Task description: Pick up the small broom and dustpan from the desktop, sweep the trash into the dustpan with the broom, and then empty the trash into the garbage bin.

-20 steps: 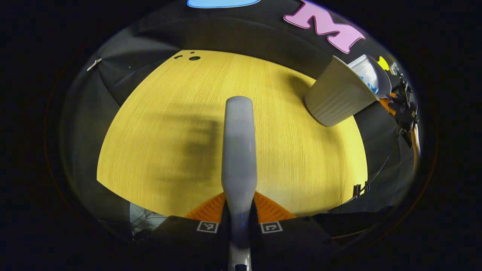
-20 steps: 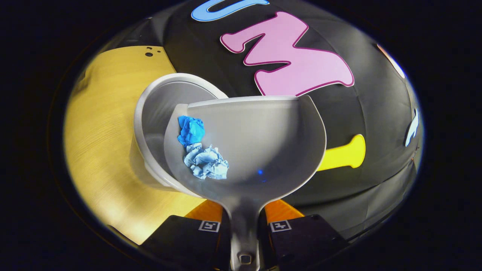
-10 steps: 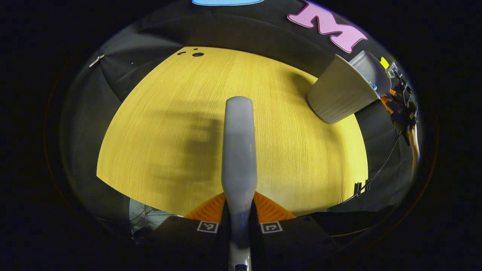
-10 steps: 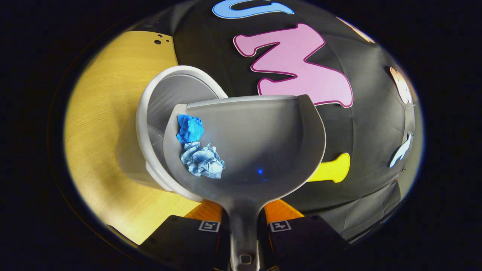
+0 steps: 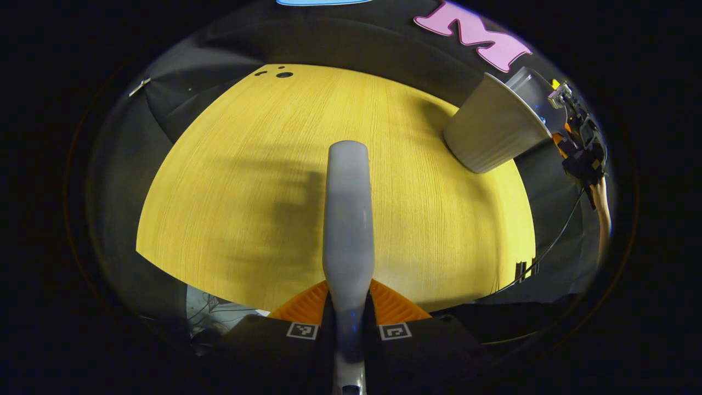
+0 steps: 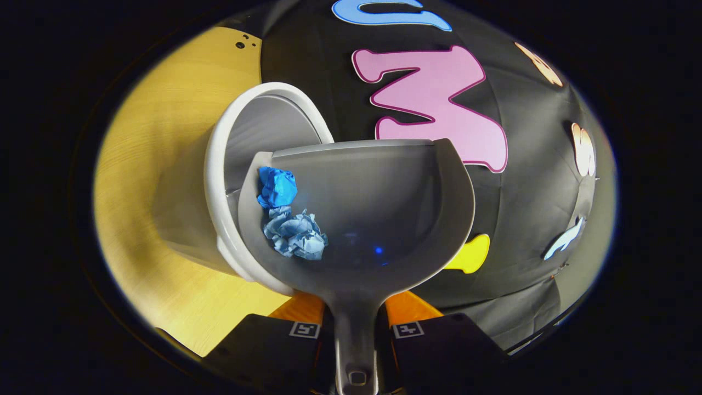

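My left gripper (image 5: 349, 305) is shut on the grey broom (image 5: 347, 214), whose stem runs forward above the yellow table (image 5: 241, 181). In the right gripper view, my right gripper (image 6: 355, 310) is shut on the handle of the grey dustpan (image 6: 384, 219), which hangs tilted over the rim of the white garbage bin (image 6: 258, 126). A bright blue paper wad (image 6: 277, 187) and a pale blue wad (image 6: 296, 237) lie at the pan's left side, next to the bin's opening. In the left gripper view the bin (image 5: 491, 134) stands at the table's far right, with the dustpan (image 5: 535, 90) and right gripper (image 5: 581, 148) behind it.
A hand (image 5: 600, 203) holds the right gripper, and a black cable (image 5: 548, 252) trails below it past the table's right edge. Small dark holes (image 5: 284, 74) mark the table's far corner. Black cloth walls close in the booth.
The dustpan has tipped further toward the bin and the bin's mouth shows more side-on. Both wads have stayed in the pan. The broom has hardly moved.
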Tool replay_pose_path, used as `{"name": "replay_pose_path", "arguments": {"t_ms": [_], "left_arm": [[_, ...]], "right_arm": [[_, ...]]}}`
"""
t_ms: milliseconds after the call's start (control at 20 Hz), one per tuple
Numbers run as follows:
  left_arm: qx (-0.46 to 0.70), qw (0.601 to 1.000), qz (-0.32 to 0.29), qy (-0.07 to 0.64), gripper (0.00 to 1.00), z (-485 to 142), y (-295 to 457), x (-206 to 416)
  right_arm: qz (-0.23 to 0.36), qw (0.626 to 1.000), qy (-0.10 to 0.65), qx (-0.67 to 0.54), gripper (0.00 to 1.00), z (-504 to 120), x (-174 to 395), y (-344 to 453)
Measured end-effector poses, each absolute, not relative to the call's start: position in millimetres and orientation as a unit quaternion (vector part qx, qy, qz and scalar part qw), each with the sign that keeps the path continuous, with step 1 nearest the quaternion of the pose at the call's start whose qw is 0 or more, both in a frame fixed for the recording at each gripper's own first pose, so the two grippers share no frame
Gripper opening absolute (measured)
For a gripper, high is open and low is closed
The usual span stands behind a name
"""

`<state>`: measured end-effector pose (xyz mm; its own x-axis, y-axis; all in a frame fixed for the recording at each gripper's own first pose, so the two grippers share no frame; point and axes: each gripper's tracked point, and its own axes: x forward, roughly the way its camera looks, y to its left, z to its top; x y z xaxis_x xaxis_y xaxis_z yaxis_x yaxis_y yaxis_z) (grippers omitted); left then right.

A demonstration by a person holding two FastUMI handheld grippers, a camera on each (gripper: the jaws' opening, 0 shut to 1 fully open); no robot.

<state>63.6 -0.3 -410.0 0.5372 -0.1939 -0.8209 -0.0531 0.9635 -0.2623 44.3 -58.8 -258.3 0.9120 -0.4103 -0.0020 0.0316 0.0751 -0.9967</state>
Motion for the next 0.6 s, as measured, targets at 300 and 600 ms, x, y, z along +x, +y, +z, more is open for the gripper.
{"name": "replay_pose_path", "arguments": {"t_ms": [300, 600], "left_arm": [[-0.117, 0.866, -0.051, 0.484, 0.26, -410, 2, 64], [-0.109, 0.861, -0.065, 0.492, 0.26, -415, 2, 62]], "right_arm": [[-0.165, 0.677, 0.136, -0.704, 0.33, -257, 43, -52], [-0.155, 0.624, 0.127, -0.756, 0.33, -256, 41, -42]]}}
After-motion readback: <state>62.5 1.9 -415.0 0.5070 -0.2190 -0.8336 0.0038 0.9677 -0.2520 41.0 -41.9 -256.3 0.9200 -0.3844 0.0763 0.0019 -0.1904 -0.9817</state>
